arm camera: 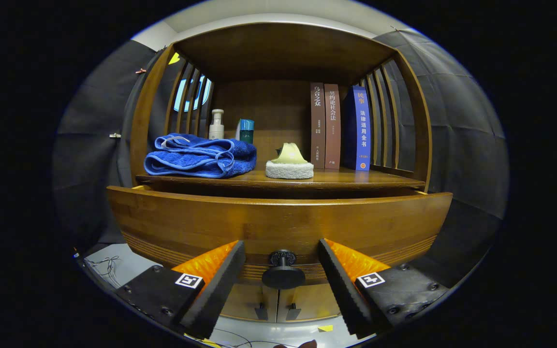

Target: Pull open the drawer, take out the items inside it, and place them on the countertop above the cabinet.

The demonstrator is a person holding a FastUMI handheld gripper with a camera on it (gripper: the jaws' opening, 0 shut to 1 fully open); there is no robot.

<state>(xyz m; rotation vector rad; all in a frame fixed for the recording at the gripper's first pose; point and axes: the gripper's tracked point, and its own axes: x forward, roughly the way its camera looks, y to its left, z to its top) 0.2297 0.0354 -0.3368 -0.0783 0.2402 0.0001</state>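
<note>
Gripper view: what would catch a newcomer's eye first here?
The dark round drawer knob sits between the open claw's fingers, untouched by either, on the wooden drawer front. On the countertop above lie a folded blue towel and a pale sponge-like item, with three upright books beyond.

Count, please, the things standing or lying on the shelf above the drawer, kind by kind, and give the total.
Books: 3
Bottles: 1
Teal containers: 1
Blue towels: 1
Sponge-like pads: 1
Total: 7
The claw is open, its fingers on either side of the drawer knob, not pressing it.
</note>
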